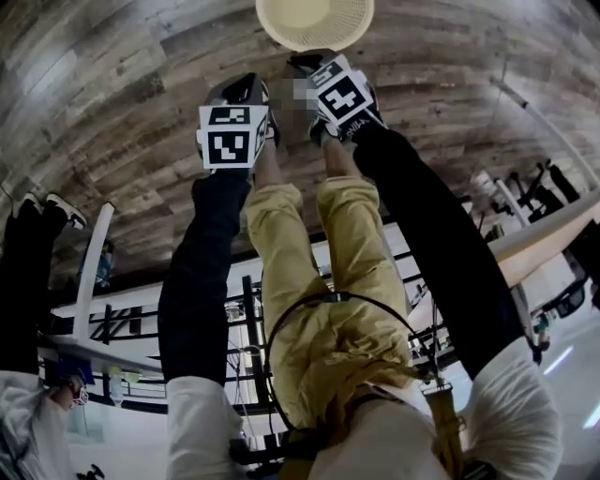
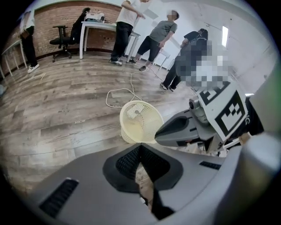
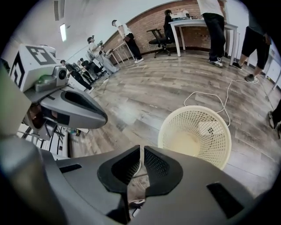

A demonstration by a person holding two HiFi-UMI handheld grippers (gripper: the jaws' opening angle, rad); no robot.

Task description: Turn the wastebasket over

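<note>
Wastebasket, cream round plastic mesh [image 1: 314, 21], is seen upright, mouth up, on grey-brown wood-plank floor [image 1: 112, 75], at 12 o'clock in head view | grey left gripper [image 2: 139, 147]: jaws clenched together, nothing held, basket near at 12 o'clock | grey right gripper [image 3: 142, 149]: jaws pressed together, empty, basket at 2 o'clock | white cable [image 3: 210, 94] is laid beyond basket

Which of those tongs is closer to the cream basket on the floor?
Right. The right tongs hang just short of the wastebasket; the left tongs sit farther back, beside them.
</note>
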